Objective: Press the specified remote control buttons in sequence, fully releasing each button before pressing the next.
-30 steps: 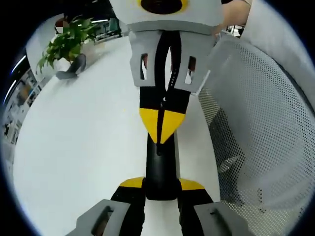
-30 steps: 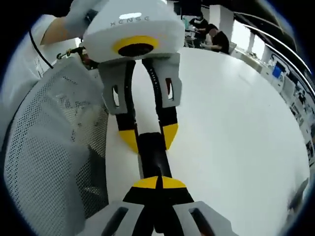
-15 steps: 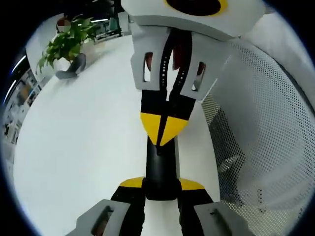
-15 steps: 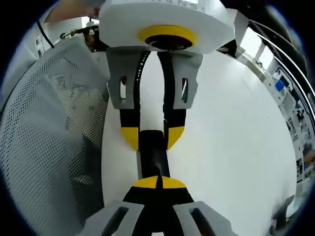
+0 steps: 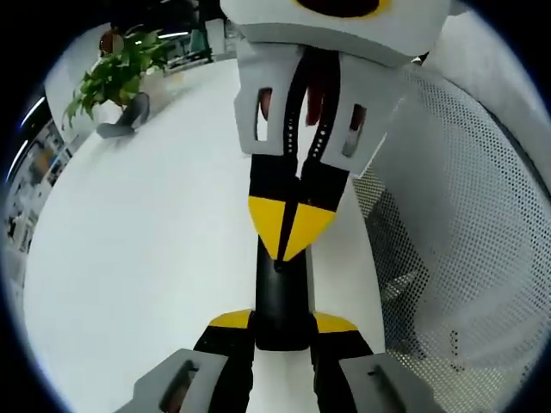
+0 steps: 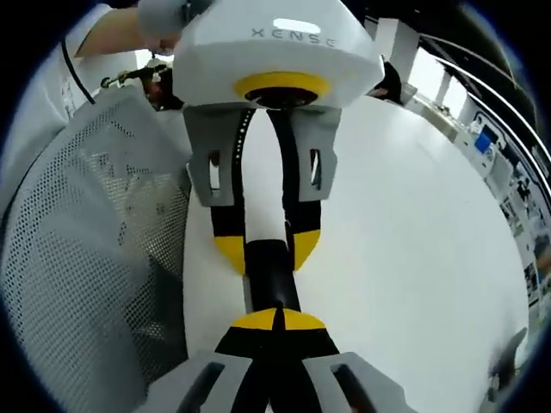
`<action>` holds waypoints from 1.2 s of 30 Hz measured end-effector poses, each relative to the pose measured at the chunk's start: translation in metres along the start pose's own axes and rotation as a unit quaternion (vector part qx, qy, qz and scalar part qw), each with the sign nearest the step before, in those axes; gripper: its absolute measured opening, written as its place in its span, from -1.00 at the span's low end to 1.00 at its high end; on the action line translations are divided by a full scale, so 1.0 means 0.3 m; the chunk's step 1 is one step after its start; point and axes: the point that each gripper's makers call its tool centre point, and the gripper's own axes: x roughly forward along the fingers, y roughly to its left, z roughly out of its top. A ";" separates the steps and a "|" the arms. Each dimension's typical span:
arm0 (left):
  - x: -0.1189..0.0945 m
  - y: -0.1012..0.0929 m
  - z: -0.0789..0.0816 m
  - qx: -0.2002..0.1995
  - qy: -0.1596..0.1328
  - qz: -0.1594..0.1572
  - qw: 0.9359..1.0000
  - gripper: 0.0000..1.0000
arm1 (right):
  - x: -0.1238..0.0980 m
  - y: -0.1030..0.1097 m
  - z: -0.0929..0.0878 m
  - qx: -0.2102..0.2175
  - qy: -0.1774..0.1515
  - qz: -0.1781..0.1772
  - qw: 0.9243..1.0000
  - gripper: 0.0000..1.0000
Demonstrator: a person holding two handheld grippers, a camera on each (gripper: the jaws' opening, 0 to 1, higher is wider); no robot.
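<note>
A slim black remote control (image 5: 280, 292) is held over the white table, with my left gripper (image 5: 282, 323) shut on its near end. The yellow-tipped fingers (image 5: 232, 320) clamp its two sides. My right gripper (image 5: 288, 232) comes in from the top of the left gripper view, shut, its joined yellow tips touching the remote's upper face. In the right gripper view, my right gripper (image 6: 275, 320) is shut with its tips against the remote (image 6: 269, 275). Beyond it, the left gripper (image 6: 267, 249) straddles the remote. The buttons are hidden.
The white table (image 5: 138, 241) spreads wide to one side. A white mesh chair back (image 5: 456, 215) stands close beside the grippers, and the same chair back (image 6: 86, 258) appears in the right gripper view. A green potted plant (image 5: 116, 73) and a grey object (image 5: 129, 116) sit at the table's far edge.
The right gripper has come closer to the left camera and its shut tips sit slightly lower on the remote. The left gripper keeps the same hold on the remote.
</note>
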 end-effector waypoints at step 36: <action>0.005 -0.001 0.000 0.008 0.038 -0.005 0.999 -0.52 | 0.013 0.007 0.019 -0.006 -0.013 0.032 0.999 -1.00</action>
